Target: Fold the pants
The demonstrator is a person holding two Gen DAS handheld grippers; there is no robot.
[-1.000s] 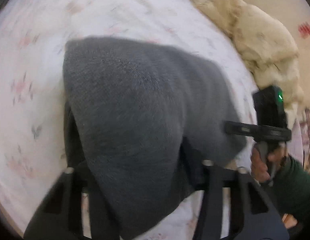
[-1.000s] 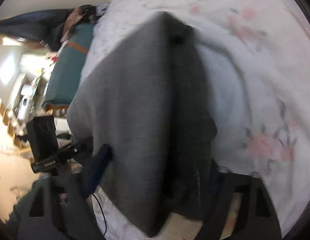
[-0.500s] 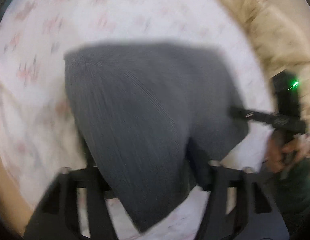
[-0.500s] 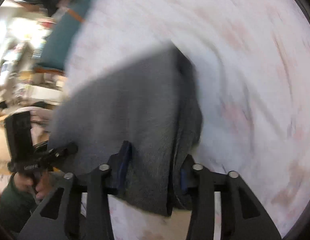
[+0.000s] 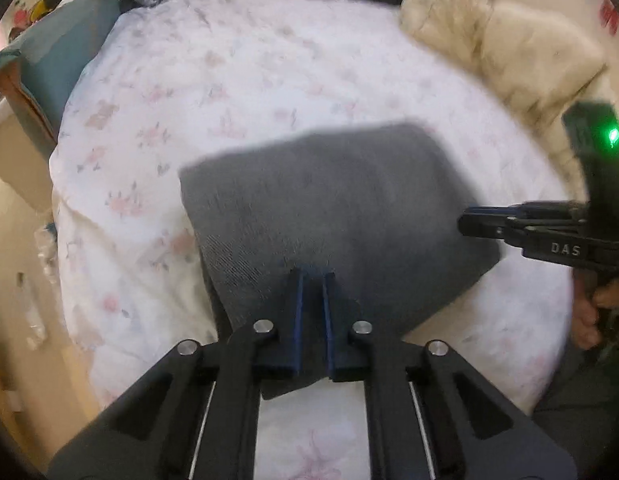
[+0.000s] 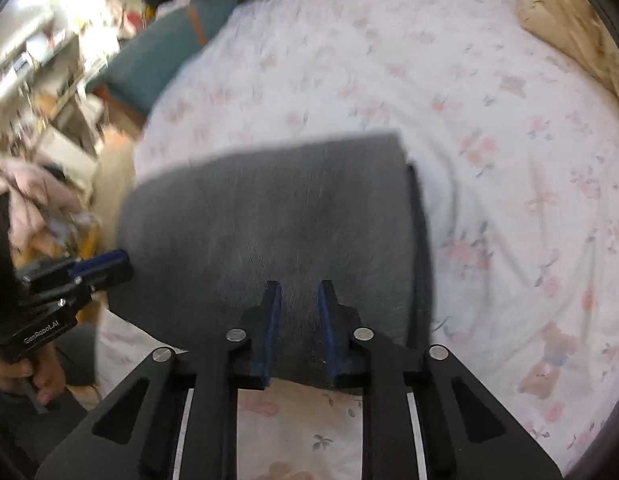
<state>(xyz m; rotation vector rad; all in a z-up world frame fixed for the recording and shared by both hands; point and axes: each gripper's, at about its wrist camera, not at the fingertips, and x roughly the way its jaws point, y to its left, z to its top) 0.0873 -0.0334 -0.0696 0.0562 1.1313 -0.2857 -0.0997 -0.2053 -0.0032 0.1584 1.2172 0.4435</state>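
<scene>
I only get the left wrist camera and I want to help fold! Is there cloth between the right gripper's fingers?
Observer: Yes. In the right wrist view, the gray pants fill the gap between the right gripper pads.
Operator: Can you see who holds my left gripper?
Observer: A bare hand grips the handle of the left gripper, whose tips are at the pants' left edge.
Operator: Anything cute on the sheet?
Observer: A teddy bear print on the floral bedsheet, right of the right gripper.
</scene>
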